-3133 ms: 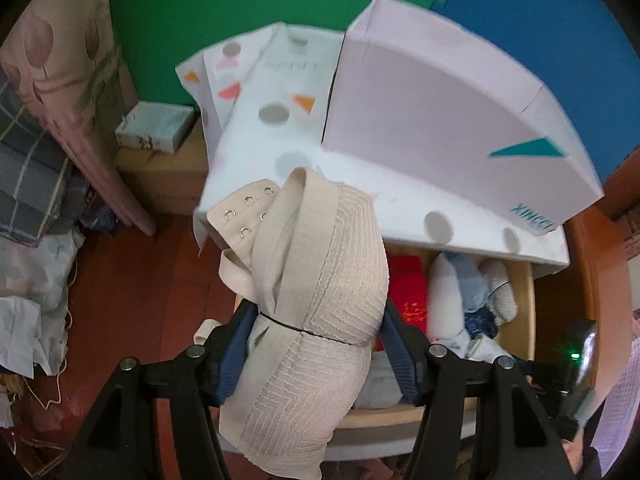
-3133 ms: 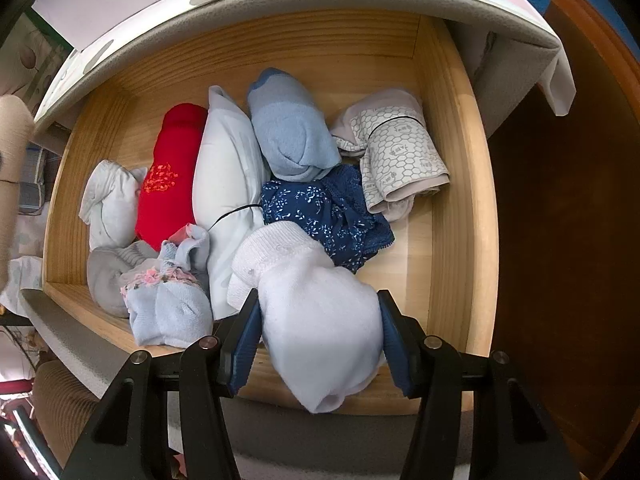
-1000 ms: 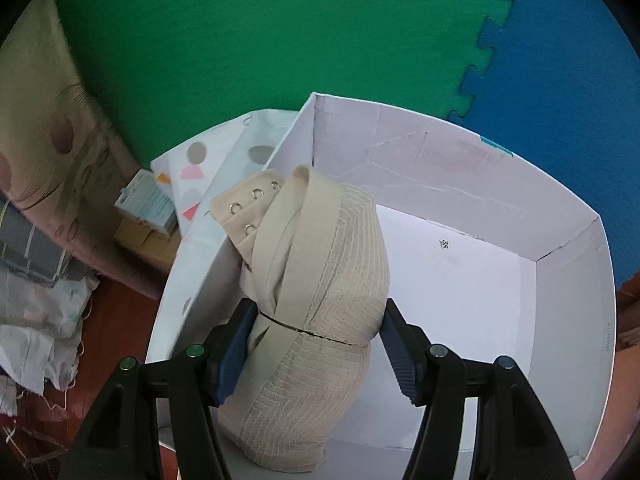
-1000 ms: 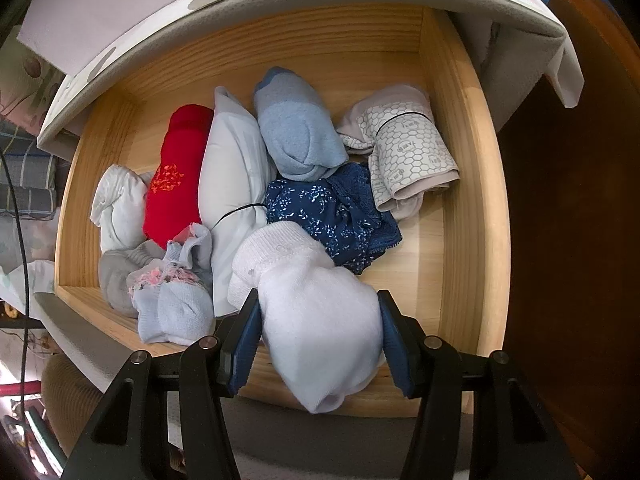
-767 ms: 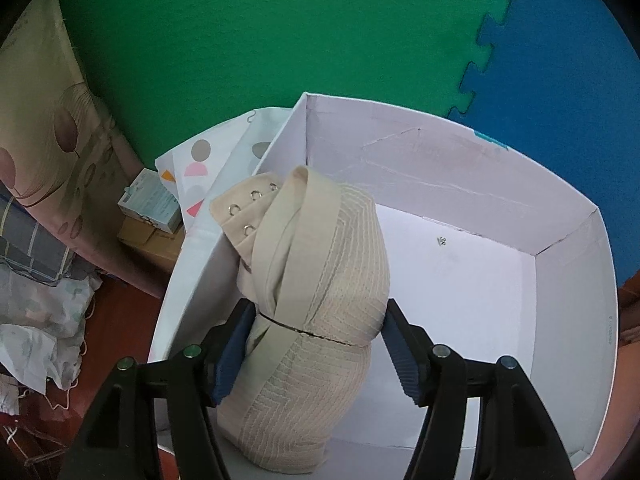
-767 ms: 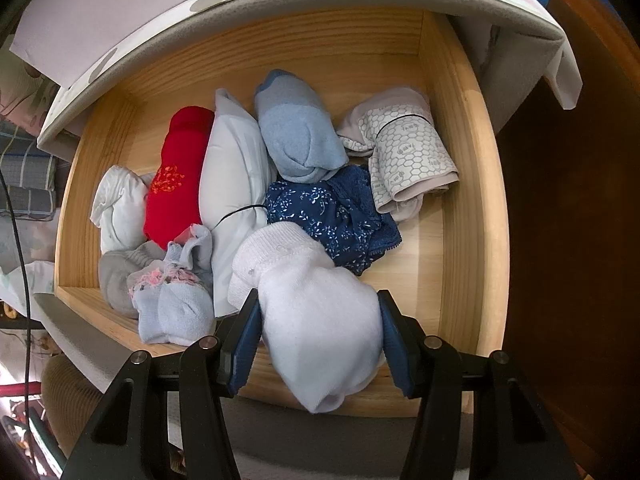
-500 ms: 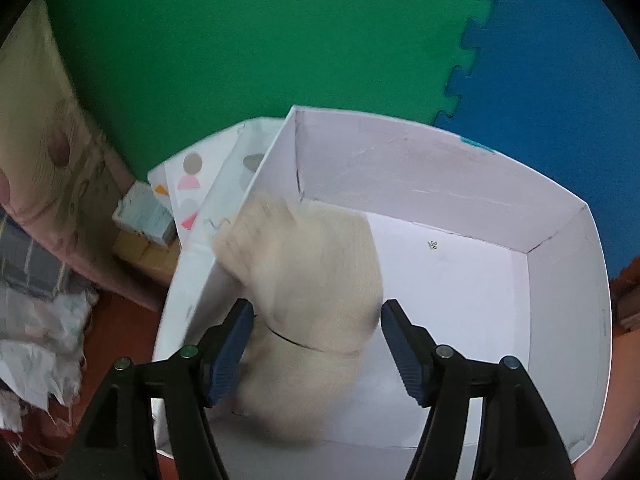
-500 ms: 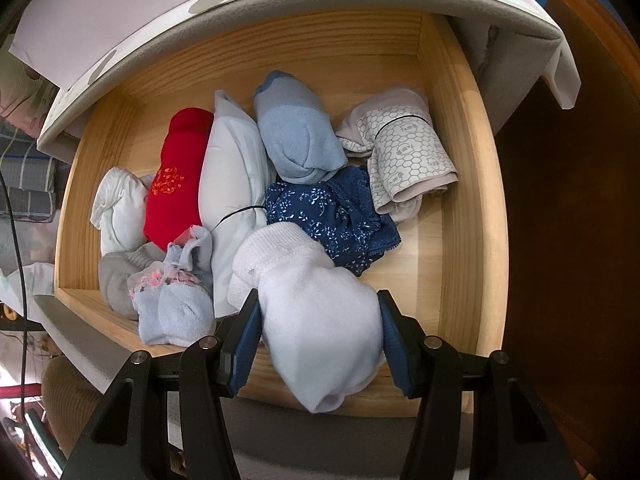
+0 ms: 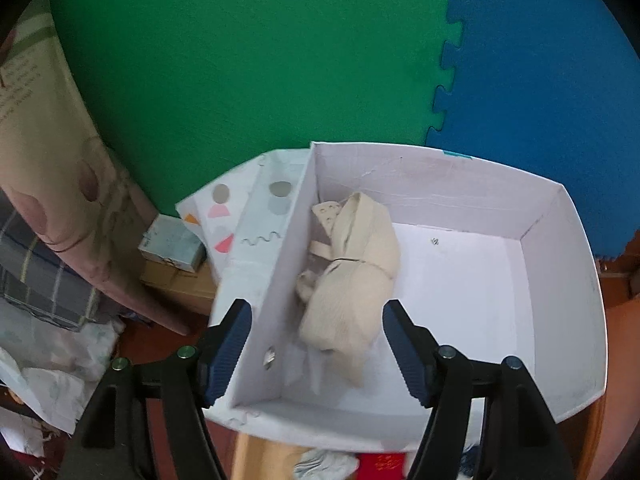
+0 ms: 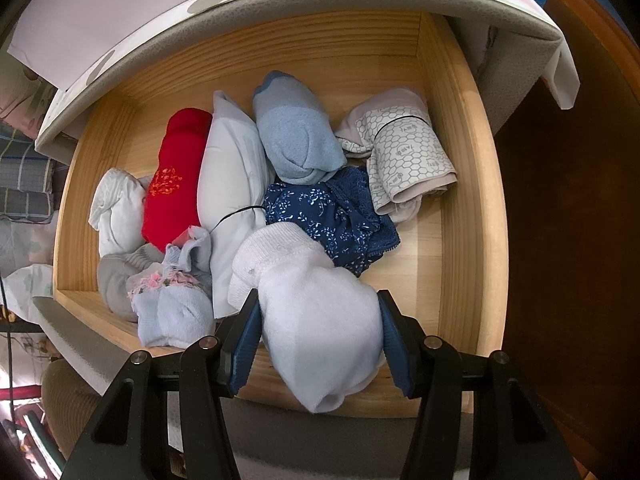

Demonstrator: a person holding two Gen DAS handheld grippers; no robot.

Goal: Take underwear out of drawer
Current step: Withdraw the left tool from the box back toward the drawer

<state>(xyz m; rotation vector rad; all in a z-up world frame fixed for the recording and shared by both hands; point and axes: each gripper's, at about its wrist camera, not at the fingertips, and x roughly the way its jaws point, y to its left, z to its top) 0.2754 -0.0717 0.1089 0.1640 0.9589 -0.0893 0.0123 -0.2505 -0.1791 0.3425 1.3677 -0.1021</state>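
Observation:
A beige rolled undergarment (image 9: 352,276) lies inside the white cardboard box (image 9: 560,320), against its left wall. My left gripper (image 9: 316,344) is open and empty above the box's near left corner. My right gripper (image 10: 316,340) is shut on a white rolled sock (image 10: 316,312) just above the front of the wooden drawer (image 10: 464,200). The drawer holds several rolled pieces: a red one (image 10: 176,180), a pale white one (image 10: 232,200), a light blue one (image 10: 296,140), a navy floral one (image 10: 332,216) and a honeycomb-patterned one (image 10: 404,156).
Green and blue foam mats (image 9: 240,60) back the box. A patterned white cloth (image 9: 248,216) covers the cabinet top. A small pale box (image 9: 172,248) on cardboard and piled fabrics (image 9: 44,288) lie to the left. Dark wood floor (image 10: 568,240) is right of the drawer.
My left gripper opened and let go of the beige undergarment, which dropped into the white box. My right gripper kept still, holding the white sock.

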